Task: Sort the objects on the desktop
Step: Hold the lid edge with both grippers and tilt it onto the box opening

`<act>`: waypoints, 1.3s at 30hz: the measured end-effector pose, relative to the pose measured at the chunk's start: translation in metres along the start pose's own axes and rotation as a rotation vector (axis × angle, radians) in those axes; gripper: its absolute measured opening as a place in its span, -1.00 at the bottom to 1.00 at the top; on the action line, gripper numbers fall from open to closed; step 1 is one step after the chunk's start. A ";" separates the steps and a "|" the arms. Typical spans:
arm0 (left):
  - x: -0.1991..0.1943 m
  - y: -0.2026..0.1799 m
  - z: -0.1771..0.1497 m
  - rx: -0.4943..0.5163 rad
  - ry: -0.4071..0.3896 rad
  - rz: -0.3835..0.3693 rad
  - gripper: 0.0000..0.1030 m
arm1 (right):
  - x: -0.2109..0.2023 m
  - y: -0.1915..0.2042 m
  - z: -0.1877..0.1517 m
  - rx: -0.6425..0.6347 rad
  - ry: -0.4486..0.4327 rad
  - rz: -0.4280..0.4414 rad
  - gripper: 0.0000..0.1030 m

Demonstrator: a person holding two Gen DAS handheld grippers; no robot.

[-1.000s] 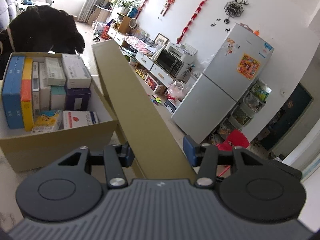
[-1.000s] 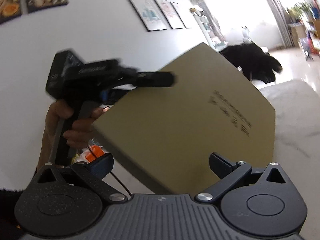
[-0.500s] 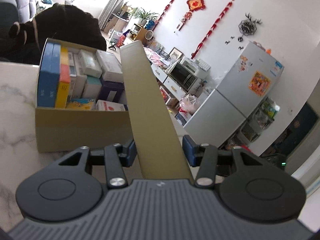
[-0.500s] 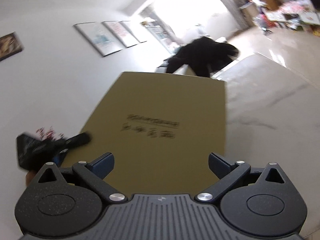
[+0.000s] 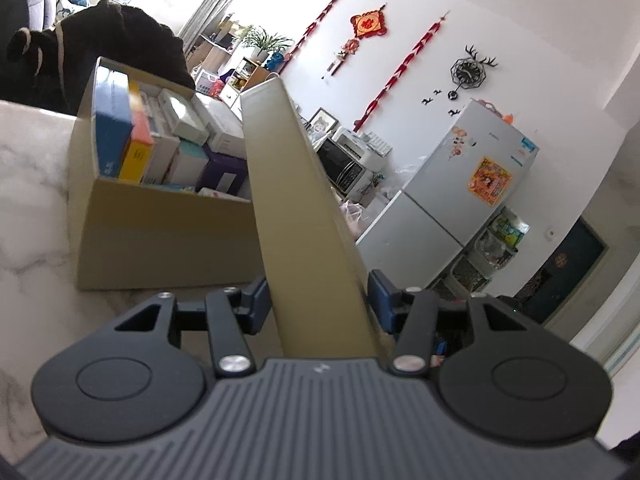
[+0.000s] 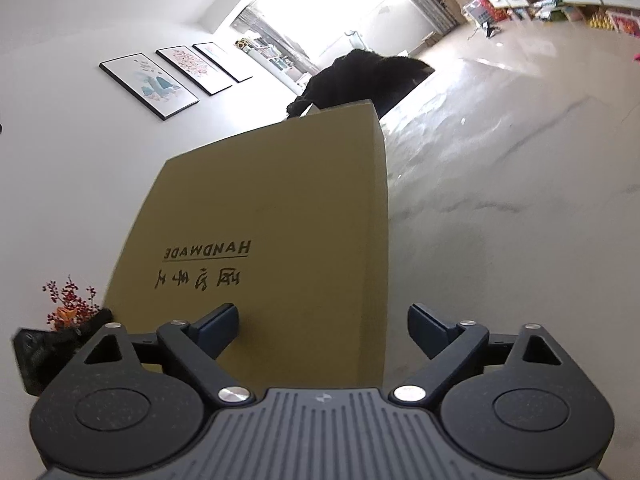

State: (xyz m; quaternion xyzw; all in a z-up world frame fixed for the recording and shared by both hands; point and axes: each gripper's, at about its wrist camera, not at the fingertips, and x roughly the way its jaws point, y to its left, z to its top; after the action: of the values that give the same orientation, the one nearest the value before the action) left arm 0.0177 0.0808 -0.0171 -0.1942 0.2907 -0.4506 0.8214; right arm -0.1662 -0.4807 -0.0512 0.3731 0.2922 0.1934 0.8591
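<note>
The kraft lid [image 5: 304,216] is coming down level beside the open box [image 5: 160,232]; the right gripper [image 6: 322,332] is closing around its edge.

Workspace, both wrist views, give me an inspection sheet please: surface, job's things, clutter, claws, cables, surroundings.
Surface: white marble table, bare where visible.
Job's things: open cardboard box packed with small cartons; flat tan lid printed HANDMADE, raised beside it.
Clutter: nothing seen.
Claws: left claw opening, lid edge between its jaws; right claw closing, lid between its jaws, right pad clear of it.
Cables: nothing seen.
Surroundings: fridge, microwave, wall clock, framed prints, dark coat.
</note>
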 end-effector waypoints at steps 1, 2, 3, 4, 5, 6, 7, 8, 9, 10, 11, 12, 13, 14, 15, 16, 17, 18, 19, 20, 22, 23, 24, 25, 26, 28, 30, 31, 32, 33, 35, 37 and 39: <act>0.000 0.005 -0.002 -0.003 -0.001 0.001 0.00 | 0.000 -0.003 0.000 0.014 0.005 0.013 0.77; 0.000 0.009 -0.004 -0.007 0.000 0.002 0.02 | 0.000 -0.005 0.000 0.029 0.009 0.026 0.75; 0.000 0.013 -0.006 -0.010 0.002 0.004 0.03 | 0.001 -0.006 0.000 0.039 0.014 0.038 0.74; 0.000 0.017 -0.008 -0.014 0.006 0.004 0.04 | 0.001 -0.006 0.001 0.047 0.018 0.050 0.72; 0.000 0.021 -0.010 -0.020 0.010 0.005 0.05 | 0.000 -0.006 0.001 0.051 0.023 0.061 0.71; 0.000 0.024 -0.011 -0.025 0.015 0.011 0.05 | 0.000 -0.006 0.002 0.051 0.028 0.068 0.70; 0.001 0.026 -0.012 -0.026 0.020 0.019 0.07 | 0.001 -0.006 0.002 0.050 0.033 0.075 0.70; 0.001 0.029 -0.013 -0.026 0.025 0.028 0.08 | 0.003 -0.006 0.003 0.050 0.040 0.081 0.69; 0.002 0.031 -0.014 -0.024 0.026 0.027 0.08 | 0.003 -0.006 0.003 0.051 0.046 0.087 0.68; 0.001 0.032 -0.015 -0.022 0.019 0.014 0.07 | 0.003 -0.006 0.004 0.056 0.050 0.094 0.68; 0.000 0.032 -0.016 -0.018 0.014 0.010 0.08 | 0.003 -0.006 0.004 0.062 0.053 0.103 0.66; 0.000 0.033 -0.016 -0.013 0.009 0.005 0.08 | 0.003 -0.007 0.005 0.069 0.057 0.111 0.65; 0.000 0.033 -0.017 -0.009 0.003 -0.001 0.08 | 0.005 -0.007 0.006 0.073 0.059 0.116 0.65; 0.000 0.033 -0.017 -0.005 -0.004 -0.008 0.08 | 0.005 -0.007 0.007 0.075 0.059 0.120 0.64; -0.001 0.034 -0.018 -0.003 -0.010 -0.015 0.08 | 0.004 -0.007 0.007 0.075 0.059 0.124 0.64; -0.001 0.035 -0.019 -0.001 -0.015 -0.022 0.08 | 0.004 -0.007 0.008 0.075 0.058 0.128 0.62; -0.002 0.036 -0.020 0.001 -0.021 -0.026 0.08 | 0.004 -0.007 0.008 0.074 0.056 0.131 0.62; -0.003 0.037 -0.021 0.003 -0.026 -0.029 0.08 | 0.004 -0.006 0.008 0.074 0.055 0.134 0.62; -0.003 0.038 -0.023 0.005 -0.031 -0.032 0.08 | 0.004 -0.006 0.008 0.070 0.050 0.135 0.61; -0.004 0.037 -0.024 0.007 -0.035 -0.031 0.08 | 0.004 -0.004 0.007 0.066 0.043 0.134 0.61; -0.007 0.038 -0.027 0.007 -0.045 -0.028 0.08 | 0.005 0.000 0.007 0.051 0.027 0.130 0.61; -0.008 0.037 -0.029 0.005 -0.055 -0.023 0.08 | 0.005 0.001 0.006 0.040 0.017 0.126 0.61; -0.009 0.037 -0.031 0.002 -0.065 -0.019 0.08 | 0.003 0.003 0.004 0.029 0.007 0.121 0.61; -0.011 0.037 -0.032 -0.007 -0.080 -0.020 0.08 | 0.001 0.005 0.002 0.022 -0.002 0.119 0.60; -0.012 0.037 -0.034 -0.016 -0.094 -0.021 0.08 | 0.000 0.006 0.001 0.017 -0.011 0.117 0.60; -0.016 0.036 -0.038 -0.036 -0.125 -0.020 0.08 | -0.003 0.010 -0.001 0.022 -0.024 0.112 0.60; -0.019 0.033 -0.039 -0.057 -0.161 -0.020 0.08 | -0.005 0.016 0.001 0.030 -0.030 0.102 0.60; -0.020 0.031 -0.039 -0.066 -0.179 -0.022 0.07 | -0.006 0.018 0.001 0.037 -0.029 0.099 0.60; -0.022 0.030 -0.038 -0.074 -0.191 -0.024 0.07 | -0.008 0.020 0.003 0.047 -0.026 0.097 0.59; -0.023 0.028 -0.038 -0.082 -0.203 -0.025 0.07 | -0.010 0.023 0.004 0.053 -0.022 0.093 0.59; -0.025 0.025 -0.036 -0.097 -0.225 -0.029 0.07 | -0.018 0.025 0.004 0.061 -0.014 0.085 0.59; -0.026 0.022 -0.032 -0.108 -0.233 -0.033 0.07 | -0.023 0.031 0.007 0.063 -0.005 0.076 0.59; -0.028 0.017 -0.027 -0.122 -0.241 -0.038 0.07 | -0.028 0.040 0.013 0.057 0.002 0.075 0.59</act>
State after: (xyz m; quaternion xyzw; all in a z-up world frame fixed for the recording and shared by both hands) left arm -0.0009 0.1121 -0.0393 -0.3017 0.2130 -0.4210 0.8285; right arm -0.1830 -0.4773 -0.0039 0.4079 0.2841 0.2173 0.8400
